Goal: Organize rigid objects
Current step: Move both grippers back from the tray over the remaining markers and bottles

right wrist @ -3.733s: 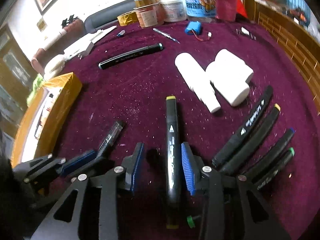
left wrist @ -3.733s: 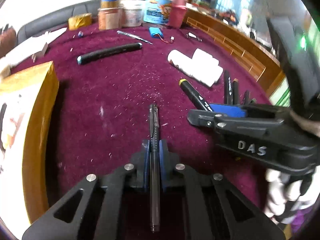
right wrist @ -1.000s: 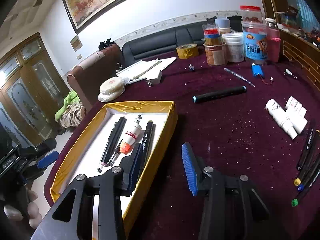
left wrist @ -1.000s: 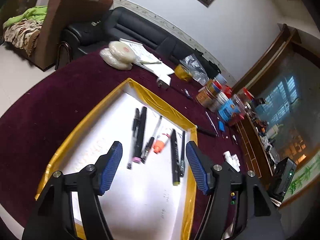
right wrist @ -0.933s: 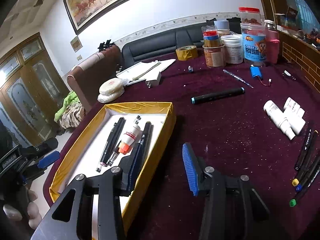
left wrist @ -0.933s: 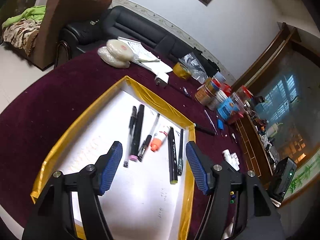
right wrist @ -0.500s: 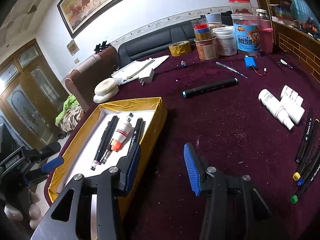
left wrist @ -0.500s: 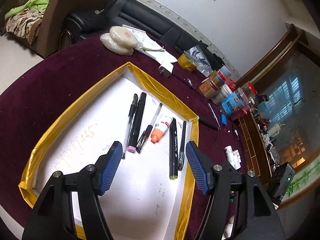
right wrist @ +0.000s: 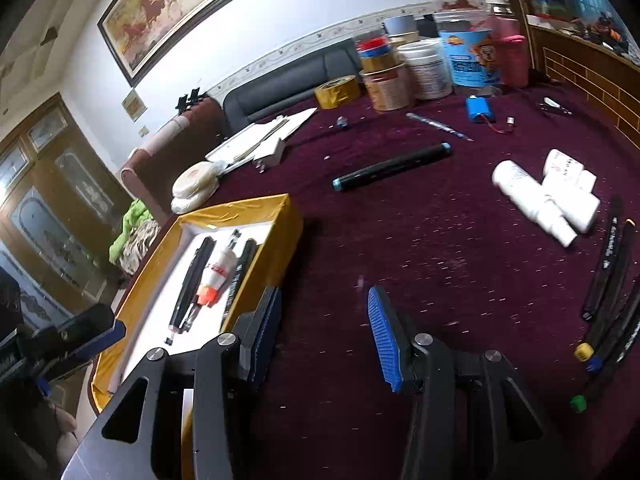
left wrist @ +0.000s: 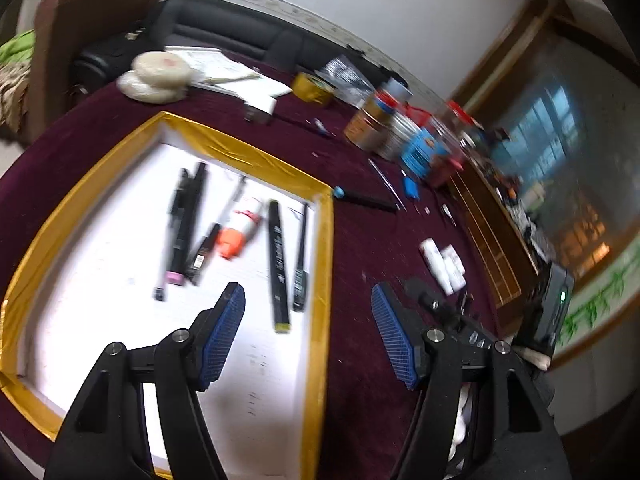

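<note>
A gold-rimmed white tray point(left wrist: 326, 248) point(right wrist: 280, 236) on the maroon table holds several pens and markers point(left wrist: 278, 256) and a white glue tube with an orange cap point(left wrist: 240, 228) point(right wrist: 214, 274). My left gripper point(left wrist: 308, 320) is open and empty above the tray's right rim. My right gripper point(right wrist: 322, 320) is open and empty over bare cloth to the right of the tray. A black marker with teal ends point(right wrist: 392, 166) point(left wrist: 366, 200) lies mid-table. Several markers point(right wrist: 608, 276) lie at the right edge.
White bottles point(right wrist: 548, 196) point(left wrist: 442, 264) lie right of centre. Jars and tubs point(right wrist: 424, 68), a yellow tape roll point(right wrist: 336, 92), a blue battery pack point(right wrist: 478, 114) and papers point(right wrist: 260, 140) stand along the far side. The left gripper also shows at the lower left of the right wrist view point(right wrist: 72, 340).
Both grippers have swung right, away from the tray toward the open cloth. Both stay open and empty. The tray's contents are as before.
</note>
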